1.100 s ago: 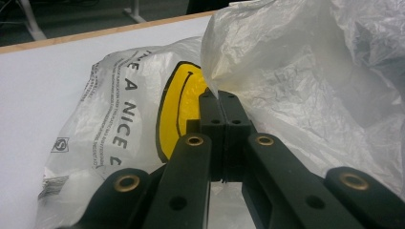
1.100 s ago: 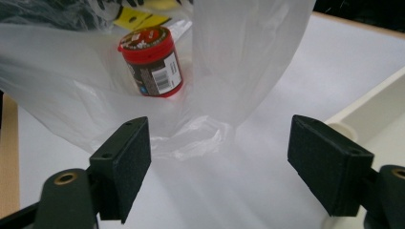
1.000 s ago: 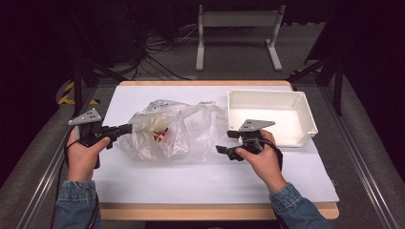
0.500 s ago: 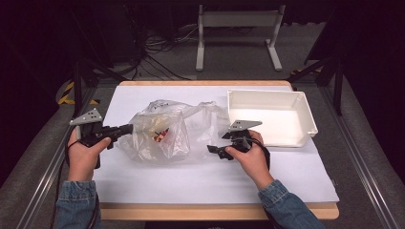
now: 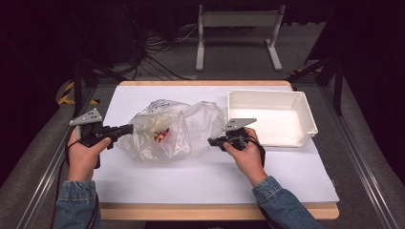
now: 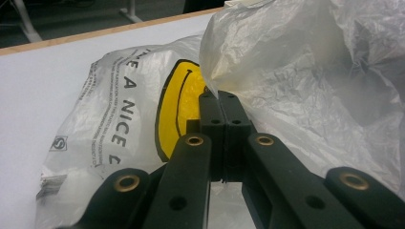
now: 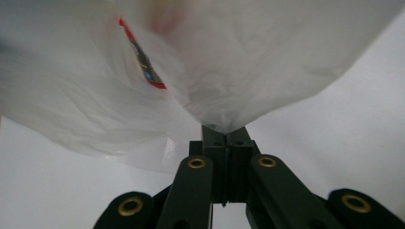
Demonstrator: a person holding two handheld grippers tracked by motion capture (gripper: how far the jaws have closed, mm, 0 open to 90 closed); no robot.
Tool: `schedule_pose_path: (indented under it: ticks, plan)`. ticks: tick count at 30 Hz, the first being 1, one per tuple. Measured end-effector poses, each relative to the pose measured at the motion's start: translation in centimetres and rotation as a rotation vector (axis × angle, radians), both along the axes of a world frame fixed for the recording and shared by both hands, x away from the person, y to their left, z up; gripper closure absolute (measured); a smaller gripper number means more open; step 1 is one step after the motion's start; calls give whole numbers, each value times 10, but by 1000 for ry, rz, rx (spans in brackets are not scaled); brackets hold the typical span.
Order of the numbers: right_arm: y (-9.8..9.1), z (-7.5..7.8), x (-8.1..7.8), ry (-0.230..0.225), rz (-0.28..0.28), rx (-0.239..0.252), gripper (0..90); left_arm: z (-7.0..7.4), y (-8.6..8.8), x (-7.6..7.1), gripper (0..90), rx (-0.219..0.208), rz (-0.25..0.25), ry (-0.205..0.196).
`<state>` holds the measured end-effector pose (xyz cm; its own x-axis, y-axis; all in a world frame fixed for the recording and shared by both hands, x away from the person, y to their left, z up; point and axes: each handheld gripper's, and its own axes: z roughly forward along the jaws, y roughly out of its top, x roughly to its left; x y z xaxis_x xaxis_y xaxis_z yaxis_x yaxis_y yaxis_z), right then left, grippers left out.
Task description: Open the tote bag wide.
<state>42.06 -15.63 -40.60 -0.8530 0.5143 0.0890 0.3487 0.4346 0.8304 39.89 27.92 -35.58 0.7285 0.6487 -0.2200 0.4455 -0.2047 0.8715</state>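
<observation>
Plastic bag now pinched at both ends on the counter [image 5: 143,186].
The plastic bag [image 5: 172,131] lies mid-counter; the left hand-held gripper [image 5: 128,128] pinches its edge, and the right hand-held gripper [image 5: 212,141] has just closed on the other side, ready for opening.

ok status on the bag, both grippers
Left gripper shut on plastic bag. Right gripper just closed on its other edge. White bin beside, nothing blocking.

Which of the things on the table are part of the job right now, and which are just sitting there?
In the job:
- plastic bag, pinched at both sides
- left gripper, shut on the bag's edge
- right gripper, jaws just closed on the bag's other edge
- small red item inside the bag

Lying about:
- white tray, apart from the bag
- white sheet covering the table
</observation>
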Motion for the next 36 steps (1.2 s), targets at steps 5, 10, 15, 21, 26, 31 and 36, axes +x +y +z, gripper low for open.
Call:
schedule_pose_path:
  ticks: [5,10,15,21,26,31,36]
  plan:
    - [0,14,-10,-23,34,-9,900,2,0,-1,900,6,-9,-11]
    - [-1,29,-20,-39,57,-18,900,5,-3,-3,900,5,-17,-21]
    - [-1,47,-33,-49,82,-28,900,11,-7,-6,900,4,-33,-42]
    - [-1,67,-44,-78,108,-21,900,16,-13,-9,900,6,-51,-55]
    - [0,80,-46,-94,119,-7,900,15,-16,-9,900,-5,-55,-55]
    - [-1,88,-33,-87,87,13,900,7,-17,-2,900,-21,-34,-31]
    - [-2,82,-21,-58,63,10,900,-2,-17,6,900,-23,-19,-7]
